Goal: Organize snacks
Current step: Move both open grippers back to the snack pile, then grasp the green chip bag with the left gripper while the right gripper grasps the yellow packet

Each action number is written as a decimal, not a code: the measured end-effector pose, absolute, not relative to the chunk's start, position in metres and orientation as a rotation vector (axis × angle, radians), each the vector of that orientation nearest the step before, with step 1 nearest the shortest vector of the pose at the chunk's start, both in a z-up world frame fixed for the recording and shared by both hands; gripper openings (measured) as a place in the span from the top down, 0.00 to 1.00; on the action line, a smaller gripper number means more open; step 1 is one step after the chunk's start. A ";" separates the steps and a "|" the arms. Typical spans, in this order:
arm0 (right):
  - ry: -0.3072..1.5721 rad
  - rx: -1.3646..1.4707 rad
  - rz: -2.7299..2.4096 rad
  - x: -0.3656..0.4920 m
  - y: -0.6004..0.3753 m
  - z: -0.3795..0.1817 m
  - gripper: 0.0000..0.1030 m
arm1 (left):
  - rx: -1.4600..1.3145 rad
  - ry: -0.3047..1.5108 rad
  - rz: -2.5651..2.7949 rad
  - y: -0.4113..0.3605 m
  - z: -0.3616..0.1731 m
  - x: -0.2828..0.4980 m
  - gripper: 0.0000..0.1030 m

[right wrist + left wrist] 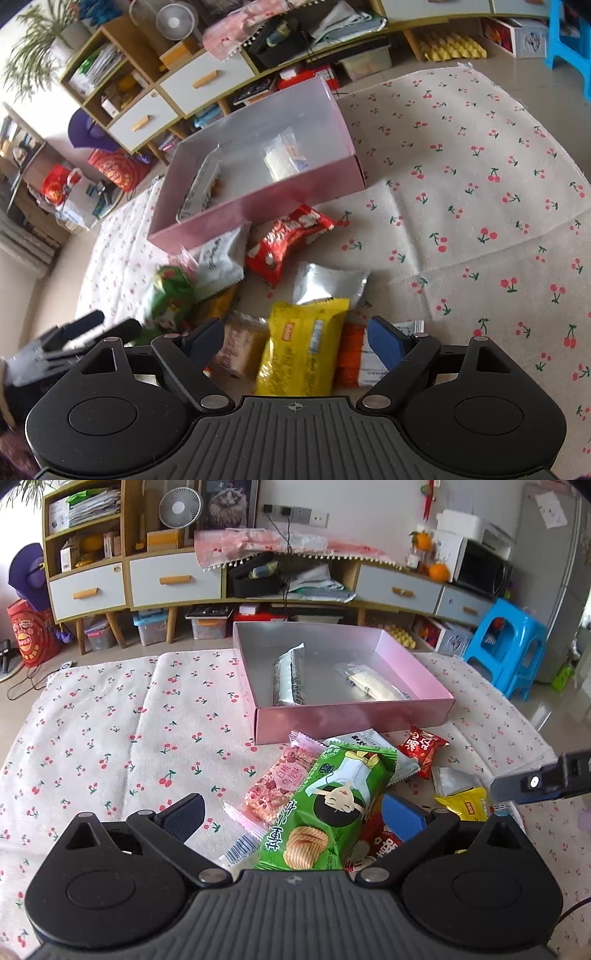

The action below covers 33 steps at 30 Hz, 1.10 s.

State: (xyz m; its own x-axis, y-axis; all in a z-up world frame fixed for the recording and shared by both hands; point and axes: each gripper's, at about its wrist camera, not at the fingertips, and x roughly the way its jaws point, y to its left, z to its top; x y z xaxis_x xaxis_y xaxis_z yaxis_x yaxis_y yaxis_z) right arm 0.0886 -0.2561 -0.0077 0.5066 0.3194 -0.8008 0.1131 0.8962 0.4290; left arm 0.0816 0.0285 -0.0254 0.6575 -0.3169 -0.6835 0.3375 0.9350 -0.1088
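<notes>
Pink cardboard box (351, 716): two wrapped snacks inside
Left gripper (295, 812): released, astride green crisp packet (325, 812)
Right gripper (295, 343): released (jaws wide), over yellow foil packet (303, 347)

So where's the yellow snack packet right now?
In the right wrist view the yellow packet lies on the cherry cloth between the right gripper's fingers, below the silver pouch.

Bright soft daylight; fisheye bending at edges; slight motion blur.
</notes>
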 end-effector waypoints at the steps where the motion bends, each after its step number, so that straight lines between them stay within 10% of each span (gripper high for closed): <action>1: 1.040 0.451 0.132 0.087 -0.256 -0.010 0.16 | 0.024 0.763 -0.378 0.029 -0.026 0.080 0.01; 33: 1.003 0.052 0.118 0.076 -0.246 -0.023 0.16 | -0.006 0.792 -0.459 0.022 -0.039 0.083 0.25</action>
